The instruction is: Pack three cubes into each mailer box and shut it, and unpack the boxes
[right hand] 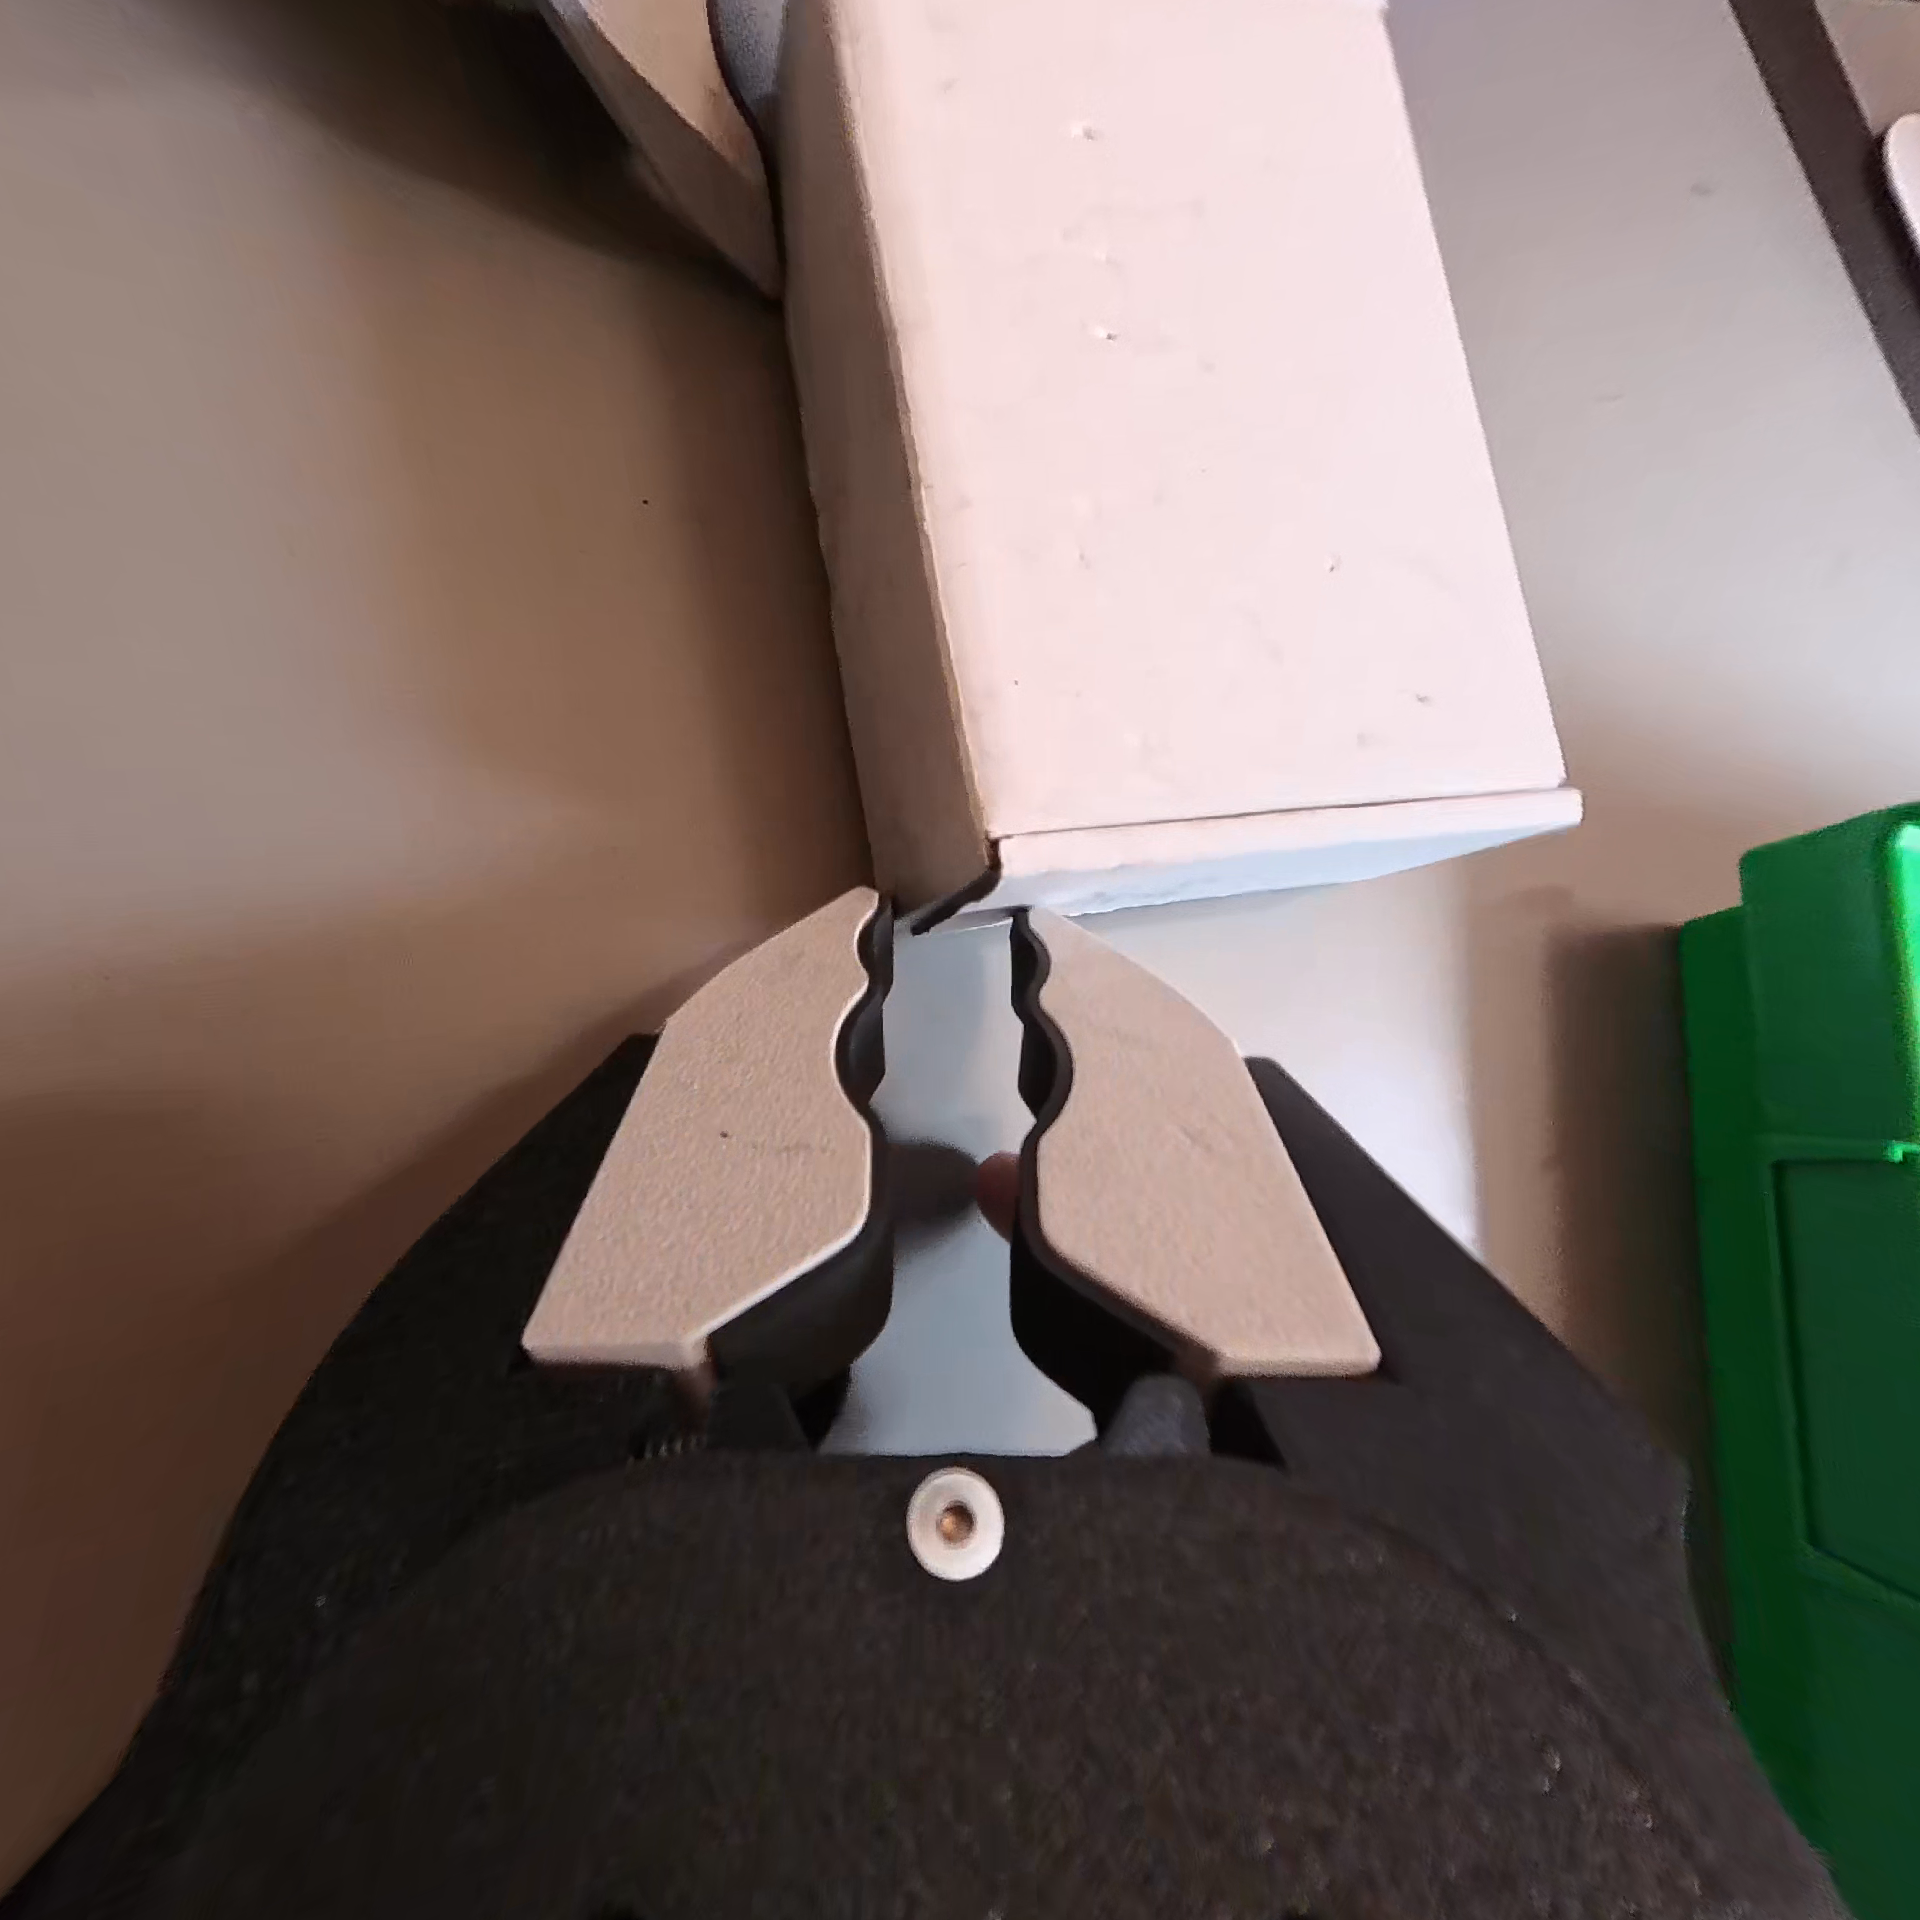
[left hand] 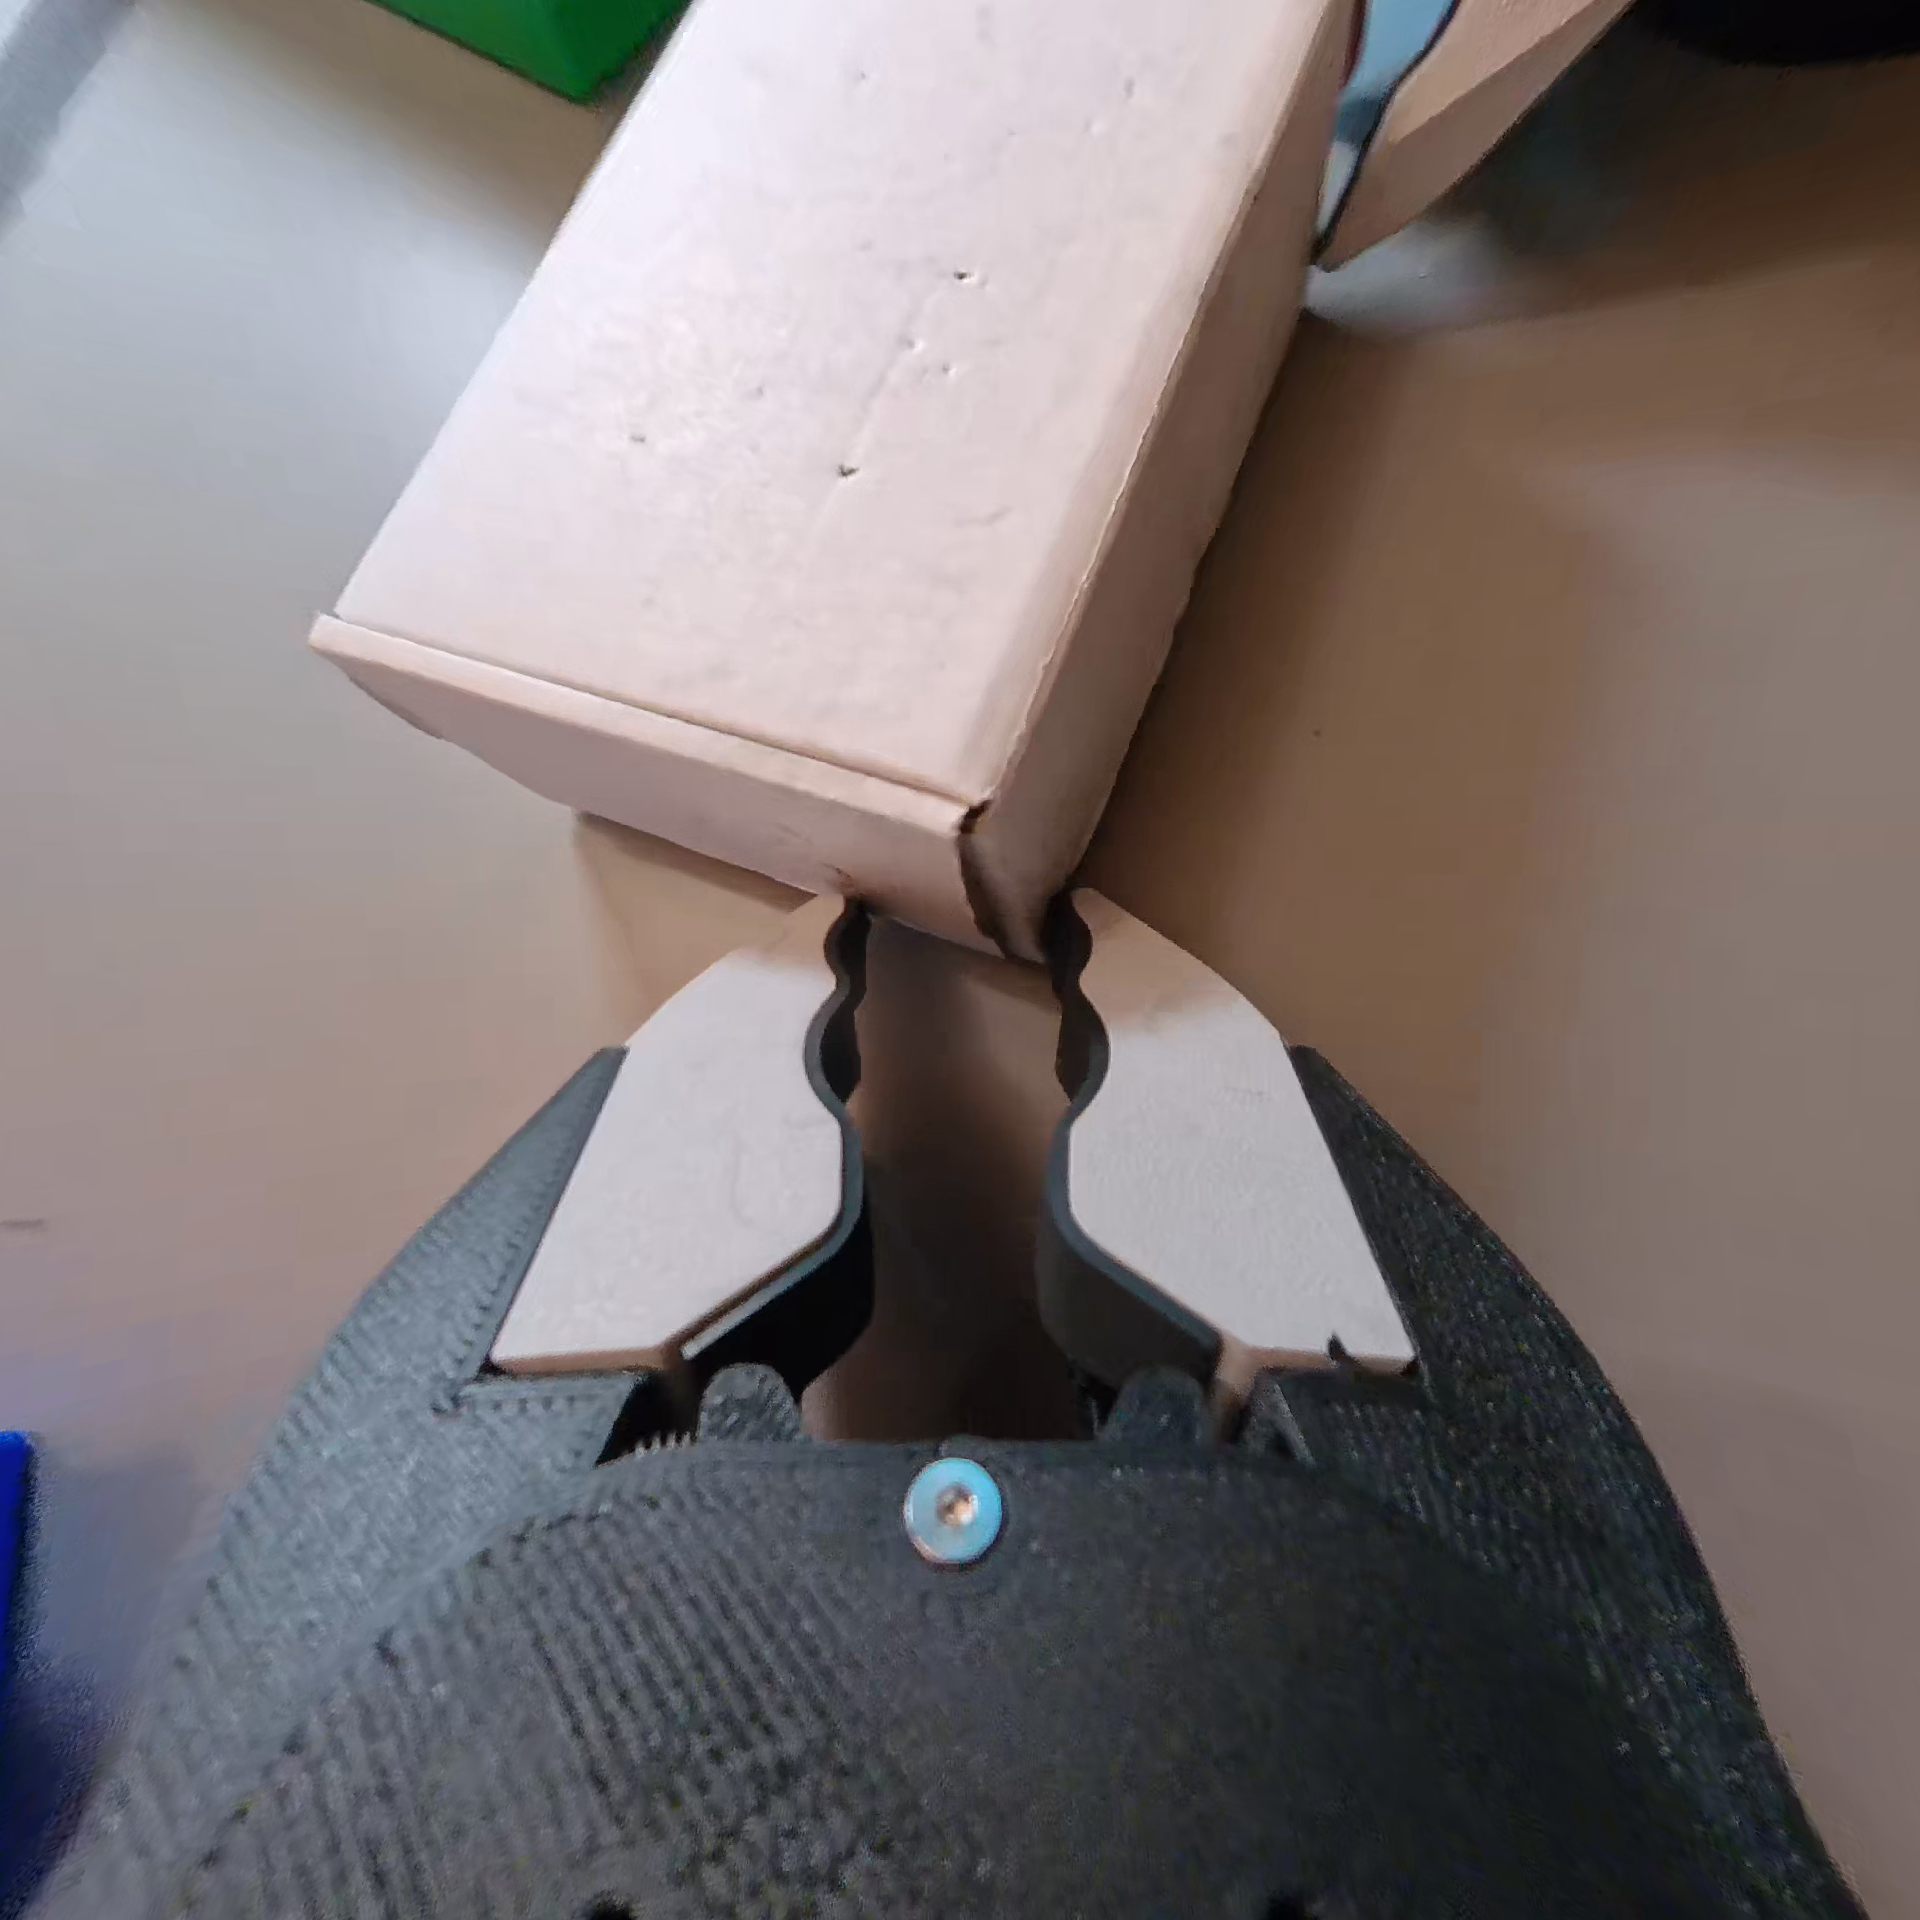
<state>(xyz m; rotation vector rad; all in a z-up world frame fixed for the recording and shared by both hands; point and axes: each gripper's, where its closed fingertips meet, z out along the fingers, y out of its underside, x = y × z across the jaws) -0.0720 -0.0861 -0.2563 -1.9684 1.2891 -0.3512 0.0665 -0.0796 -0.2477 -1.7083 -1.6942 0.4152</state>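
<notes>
A closed pale cardboard mailer box (left hand: 831, 416) lies on the tan table and runs away from my left gripper. My left gripper (left hand: 956, 914) has its jaws narrowed onto the box's near bottom corner, one tip on the end face and one on the side face. The right wrist view shows the same box (right hand: 1143, 468) from its other end. My right gripper (right hand: 954, 920) is narrowed onto the near corner there, where a flap edge sticks out. Each view shows the other gripper's pale finger at the box's far end (left hand: 1455, 114) (right hand: 675, 135). No cubes are visible.
A green plastic bin (right hand: 1818, 1351) stands just right of my right gripper, and shows at the top left in the left wrist view (left hand: 540, 42). A blue object (left hand: 12, 1517) sits at the left edge. The table's dark edge (right hand: 1829, 187) runs at top right. The left gripper's tips are roughly 15 cm from the right gripper's. About 20 cm separates my left fingertips from the blue object (left hand: 12, 1517).
</notes>
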